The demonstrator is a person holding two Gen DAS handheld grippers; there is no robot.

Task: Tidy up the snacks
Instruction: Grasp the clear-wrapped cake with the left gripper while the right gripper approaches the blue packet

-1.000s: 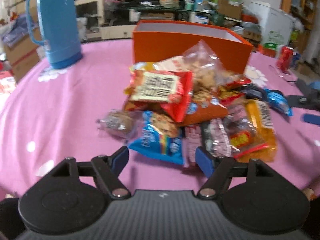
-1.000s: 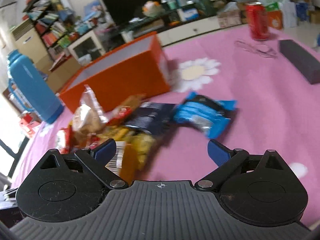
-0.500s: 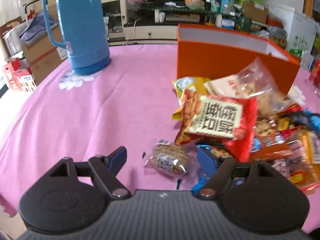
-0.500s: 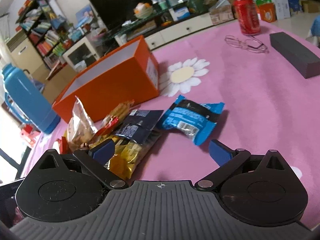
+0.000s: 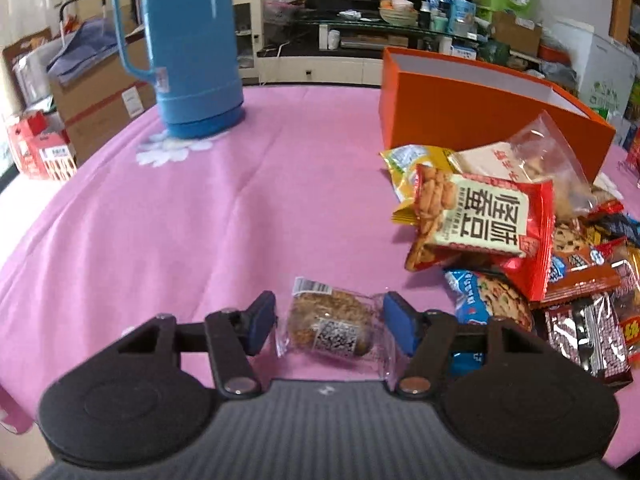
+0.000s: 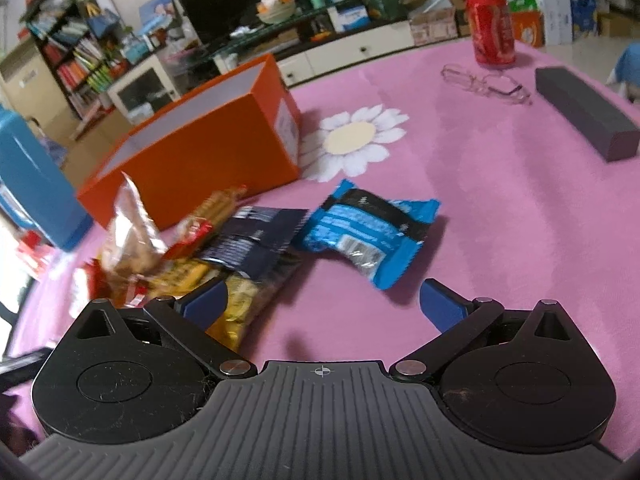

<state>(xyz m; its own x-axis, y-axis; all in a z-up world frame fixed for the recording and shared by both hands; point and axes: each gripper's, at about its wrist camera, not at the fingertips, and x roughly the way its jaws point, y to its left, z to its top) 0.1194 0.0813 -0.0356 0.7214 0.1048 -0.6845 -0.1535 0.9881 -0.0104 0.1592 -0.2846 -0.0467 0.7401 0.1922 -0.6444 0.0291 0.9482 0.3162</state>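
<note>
A pile of snack packets [image 5: 520, 232] lies on the pink tablecloth in front of an open orange box [image 5: 480, 112]. My left gripper [image 5: 330, 326] is open, its blue pads on either side of a clear-wrapped brown cake [image 5: 332, 326] lying apart from the pile. In the right wrist view my right gripper [image 6: 322, 306] is open and empty, just short of a blue snack packet [image 6: 368, 232] lying right of the pile [image 6: 192, 256]. The orange box [image 6: 200, 156] stands behind.
A tall blue thermos [image 5: 184, 44] stands at the back left. A red soda can [image 6: 491, 28], glasses [image 6: 486, 84] and a dark long case [image 6: 584, 112] lie at the far right. The table edge [image 5: 24, 248] curves off on the left.
My left gripper has swung left off the pile and come down around the wrapped brown cake. My right gripper has drawn closer to the blue packet.
</note>
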